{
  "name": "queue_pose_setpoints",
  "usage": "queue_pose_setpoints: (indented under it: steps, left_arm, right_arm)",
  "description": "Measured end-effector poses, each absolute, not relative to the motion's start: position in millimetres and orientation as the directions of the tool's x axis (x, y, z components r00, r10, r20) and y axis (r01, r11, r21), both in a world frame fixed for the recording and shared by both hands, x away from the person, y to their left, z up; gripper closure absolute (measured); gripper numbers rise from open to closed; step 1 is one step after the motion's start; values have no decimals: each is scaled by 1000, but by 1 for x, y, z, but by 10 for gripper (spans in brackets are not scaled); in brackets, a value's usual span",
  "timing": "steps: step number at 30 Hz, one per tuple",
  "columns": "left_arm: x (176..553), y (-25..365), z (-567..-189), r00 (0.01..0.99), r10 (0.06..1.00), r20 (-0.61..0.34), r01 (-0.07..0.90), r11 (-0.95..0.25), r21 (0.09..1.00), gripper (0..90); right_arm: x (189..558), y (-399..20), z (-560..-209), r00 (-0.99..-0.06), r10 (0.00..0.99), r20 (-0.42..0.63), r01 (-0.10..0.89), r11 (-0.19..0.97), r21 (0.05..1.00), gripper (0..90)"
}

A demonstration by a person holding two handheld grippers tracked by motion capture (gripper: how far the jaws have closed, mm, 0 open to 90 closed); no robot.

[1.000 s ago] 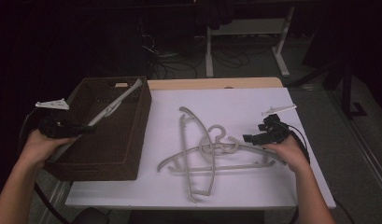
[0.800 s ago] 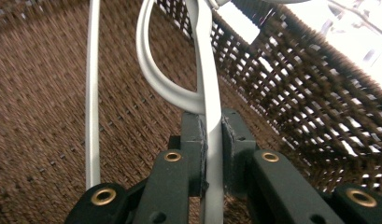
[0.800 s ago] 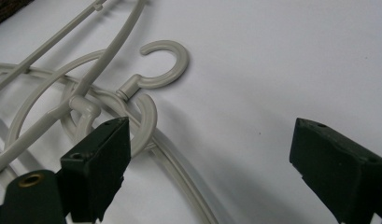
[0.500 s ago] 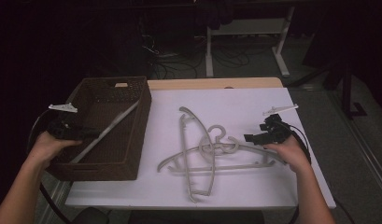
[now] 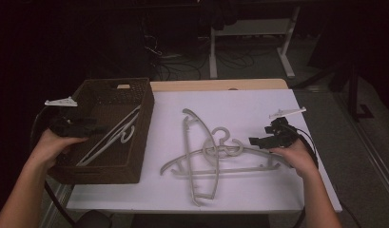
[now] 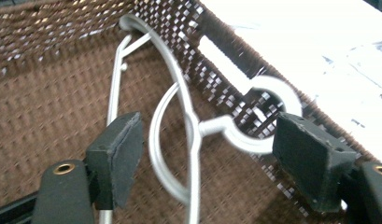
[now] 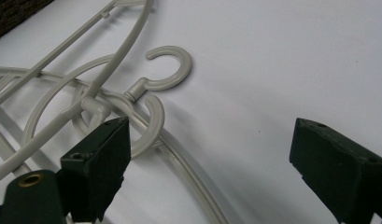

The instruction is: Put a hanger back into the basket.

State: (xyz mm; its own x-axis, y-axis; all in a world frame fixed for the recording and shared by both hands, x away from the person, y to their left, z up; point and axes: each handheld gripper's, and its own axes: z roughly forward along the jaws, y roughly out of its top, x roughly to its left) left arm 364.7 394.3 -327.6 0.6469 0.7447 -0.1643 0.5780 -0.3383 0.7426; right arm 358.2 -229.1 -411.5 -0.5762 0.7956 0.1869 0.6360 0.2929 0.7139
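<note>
A pale plastic hanger [image 5: 111,137] lies inside the brown wicker basket [image 5: 102,173] at the table's left. My left gripper [image 5: 96,128] hovers at the basket's left rim; its jaws have just been opening. In the left gripper view the hanger [image 6: 179,84] runs between the parted pads of the left gripper [image 6: 212,140] without touching them. Two more hangers [image 5: 216,156] lie crossed on the white table. My right gripper [image 5: 255,141] rests open at their right end. In the right gripper view a hanger hook [image 7: 172,70] lies just beyond the right gripper [image 7: 212,154].
The white tabletop [image 5: 258,102] has free room behind and right of the hangers. A wooden strip [image 5: 216,84] borders its far edge. Beyond it is dark floor with cables and a desk frame [image 5: 289,57].
A second ago the left gripper held the hanger slanted over the basket. Since then its jaws have opened and the hanger has dropped to the basket floor. The right hand has stayed still.
</note>
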Motion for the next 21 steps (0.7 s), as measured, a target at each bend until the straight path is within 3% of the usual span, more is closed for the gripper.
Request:
queue_pose_setpoints:
  steps: [9, 21]
  left_arm:
    - [363, 363, -315, 681, 712, -173, 540, -329, 775, 188]
    - [358, 274, -296, 747, 642, -172, 483, -347, 804, 179]
  right_arm:
    - [348, -229, -416, -582, 793, 184, 632, 298, 715, 123]
    - [325, -236, -420, -588, 787, 185, 616, 288, 733, 123]
